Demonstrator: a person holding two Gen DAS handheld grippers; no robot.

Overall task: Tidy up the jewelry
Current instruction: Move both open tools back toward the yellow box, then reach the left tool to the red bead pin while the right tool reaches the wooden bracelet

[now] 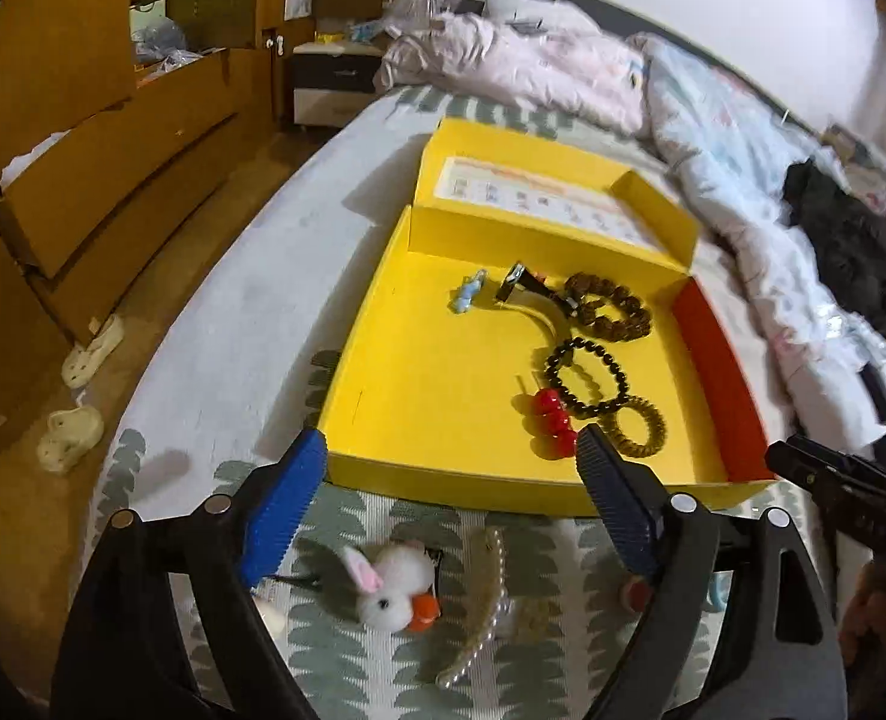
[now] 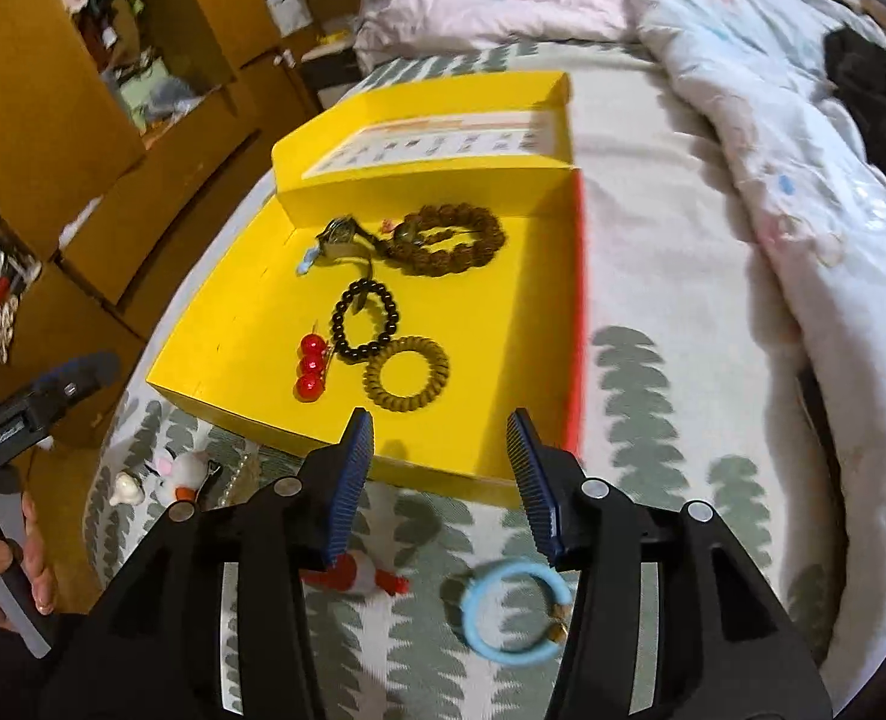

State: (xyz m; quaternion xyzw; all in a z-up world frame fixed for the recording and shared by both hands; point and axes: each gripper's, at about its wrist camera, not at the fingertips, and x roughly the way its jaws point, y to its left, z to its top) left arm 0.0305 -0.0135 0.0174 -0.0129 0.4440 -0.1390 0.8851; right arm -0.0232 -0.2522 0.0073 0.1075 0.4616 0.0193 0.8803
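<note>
A yellow box (image 1: 431,396) (image 2: 502,324) lies open on the bed. In it are a brown bead bracelet (image 1: 613,306) (image 2: 451,240), a black bead bracelet (image 1: 586,378) (image 2: 366,318), a red bead clip (image 1: 553,414) (image 2: 309,363), a coil hair tie (image 1: 637,426) (image 2: 405,373), a watch (image 1: 523,285) and a small blue charm (image 1: 465,294). My left gripper (image 1: 451,450) is open above a white bunny clip (image 1: 392,588) and a pearl clip (image 1: 484,600). My right gripper (image 2: 440,420) is open above a light blue hair ring (image 2: 514,606) and a red-white clip (image 2: 362,573).
Rumpled quilts (image 1: 712,120) and a black garment (image 1: 850,252) lie on the bed's far and right side. Cardboard boxes (image 1: 101,180) and slippers (image 1: 74,438) are on the floor to the left. The bed edge drops off at left.
</note>
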